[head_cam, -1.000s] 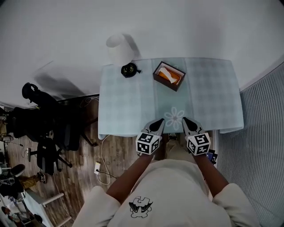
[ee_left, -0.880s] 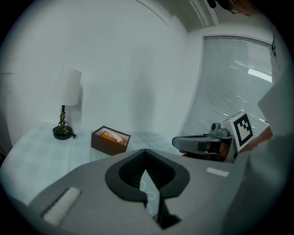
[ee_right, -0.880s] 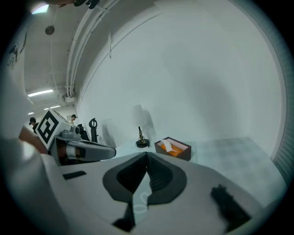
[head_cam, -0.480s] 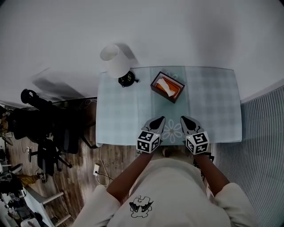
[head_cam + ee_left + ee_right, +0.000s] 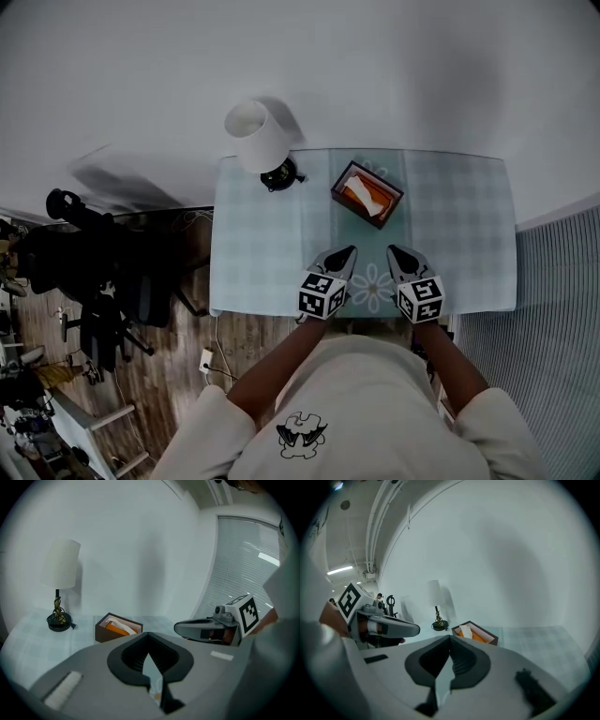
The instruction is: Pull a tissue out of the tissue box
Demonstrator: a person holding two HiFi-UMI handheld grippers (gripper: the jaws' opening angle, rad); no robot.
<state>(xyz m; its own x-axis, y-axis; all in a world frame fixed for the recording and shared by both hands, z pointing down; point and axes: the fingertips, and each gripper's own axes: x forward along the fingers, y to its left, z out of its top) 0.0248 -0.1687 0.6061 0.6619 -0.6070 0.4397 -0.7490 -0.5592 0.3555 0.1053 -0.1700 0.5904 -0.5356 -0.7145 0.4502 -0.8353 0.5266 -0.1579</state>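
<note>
Pale checked table (image 5: 272, 244), white-shade lamp (image 5: 260, 136) at its back-left, dark brown open-top tissue box (image 5: 354, 208) just right of lamp, left gripper (image 5: 347, 251) and right gripper (image 5: 393, 251) front of lamp, jaws together, empty, white tissue (image 5: 372, 194) lying over the box's orange inside.

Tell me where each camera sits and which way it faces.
Head view: on the person's head, looking down at the table, tissue box and lamp; shows both forearms, torso, left gripper and right gripper.
Left gripper view: rides the left gripper, facing the tissue box along its shut jaws; right gripper at right.
Right gripper view: rides the right gripper, facing the tissue box; left gripper at left.
Shared: both gripper views show tissue box and lamp.
</note>
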